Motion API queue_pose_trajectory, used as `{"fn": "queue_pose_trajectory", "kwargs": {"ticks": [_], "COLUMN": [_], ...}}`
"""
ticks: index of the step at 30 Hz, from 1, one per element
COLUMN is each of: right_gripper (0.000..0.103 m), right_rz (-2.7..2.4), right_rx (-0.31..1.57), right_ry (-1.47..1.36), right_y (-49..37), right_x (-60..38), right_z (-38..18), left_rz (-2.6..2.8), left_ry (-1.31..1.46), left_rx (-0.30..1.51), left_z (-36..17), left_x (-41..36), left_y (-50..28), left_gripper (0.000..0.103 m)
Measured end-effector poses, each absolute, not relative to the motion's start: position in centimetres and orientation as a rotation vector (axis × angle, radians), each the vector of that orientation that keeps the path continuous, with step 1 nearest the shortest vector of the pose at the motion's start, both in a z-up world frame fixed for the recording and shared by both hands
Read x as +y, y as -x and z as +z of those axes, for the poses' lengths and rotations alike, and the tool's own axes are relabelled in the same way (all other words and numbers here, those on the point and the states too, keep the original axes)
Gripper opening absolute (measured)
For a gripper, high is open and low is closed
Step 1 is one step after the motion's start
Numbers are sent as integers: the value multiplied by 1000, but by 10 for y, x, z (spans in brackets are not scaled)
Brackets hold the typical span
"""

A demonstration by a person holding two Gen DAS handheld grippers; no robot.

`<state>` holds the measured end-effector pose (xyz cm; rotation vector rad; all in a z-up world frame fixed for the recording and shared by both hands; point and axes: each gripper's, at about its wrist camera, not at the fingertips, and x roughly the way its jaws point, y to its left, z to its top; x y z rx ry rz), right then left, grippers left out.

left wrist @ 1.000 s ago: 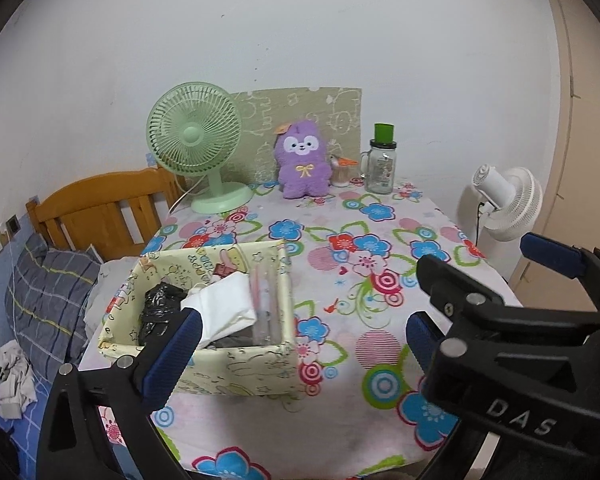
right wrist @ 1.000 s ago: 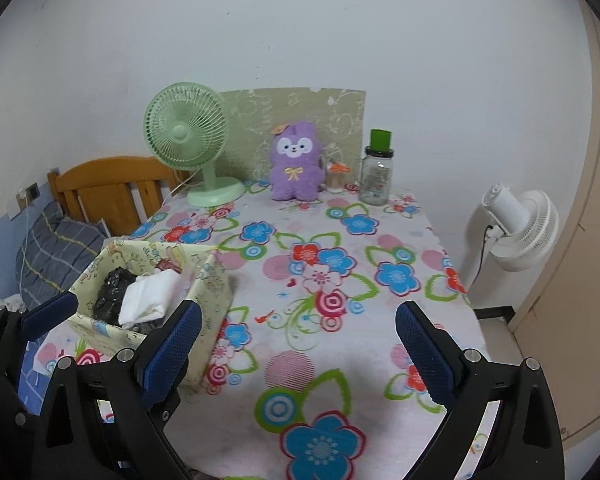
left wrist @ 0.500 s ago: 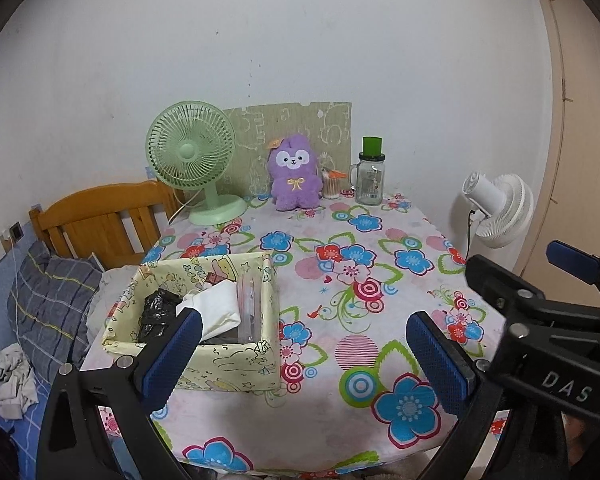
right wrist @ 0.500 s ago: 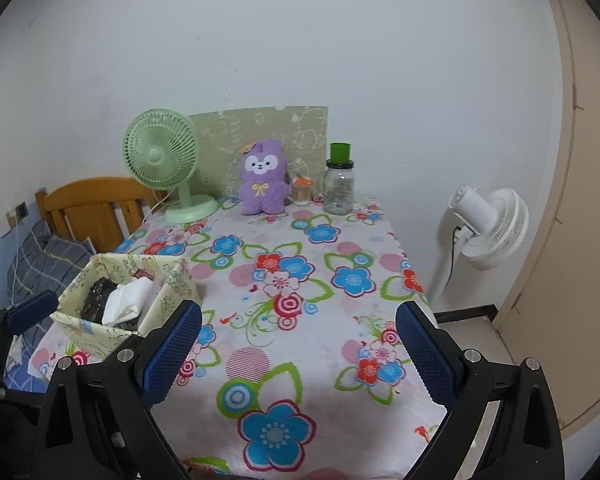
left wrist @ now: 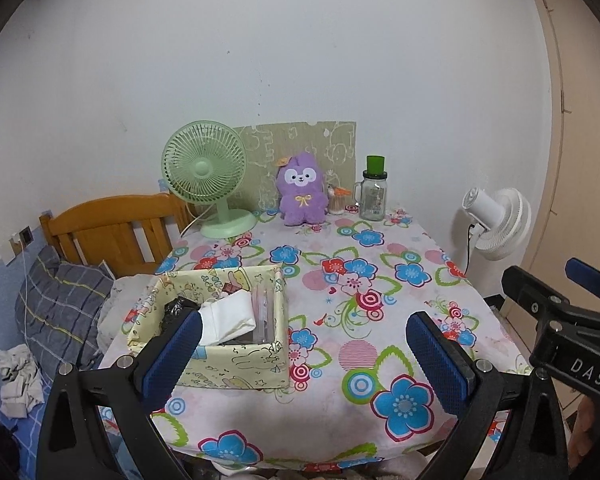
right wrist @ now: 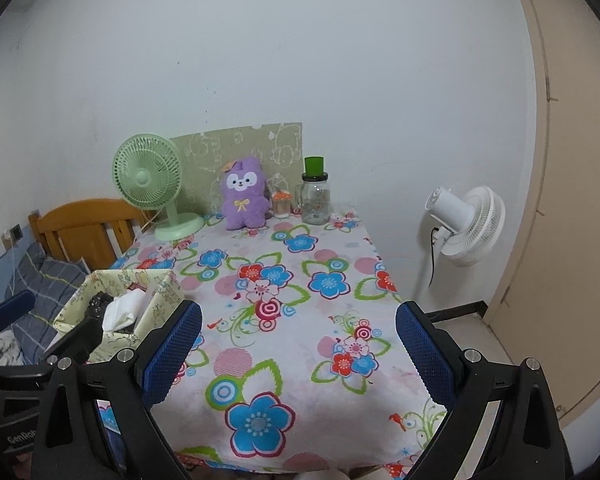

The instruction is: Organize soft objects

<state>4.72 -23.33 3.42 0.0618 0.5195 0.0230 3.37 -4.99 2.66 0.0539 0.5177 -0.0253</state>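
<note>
I've pulled both back from the bench: left hand-held gripper (left wrist: 302, 354) and right hand-held gripper (right wrist: 298, 350) released, empty. White folded cloth (left wrist: 230, 316) sits in the yellow cartoon-print fabric box (left wrist: 236, 364); purple plush bunny (left wrist: 302, 189) remains by the wall, likely next.

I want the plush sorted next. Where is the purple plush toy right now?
In both wrist views the purple plush toy stands upright at the table's far edge against the wall, between the green fan on its left and the glass jar on its right.

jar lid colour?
Green. The jar lid shows best in the right wrist view.
</note>
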Motion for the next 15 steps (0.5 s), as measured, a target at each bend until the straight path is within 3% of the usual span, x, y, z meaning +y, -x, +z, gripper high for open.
{"fn": "queue_pose_trajectory", "kwargs": {"ticks": [15], "right_gripper": [100], "right_rz": [28], "right_rx": [498], "right_ry": [-77], "right_y": [-28], "right_x": [-232], "right_z": [37], "left_rz": [-35], "left_ry": [-43], "left_rx": [497], "left_z": [32], "left_x": [-49], "left_y": [-19], "left_gripper": [103]}}
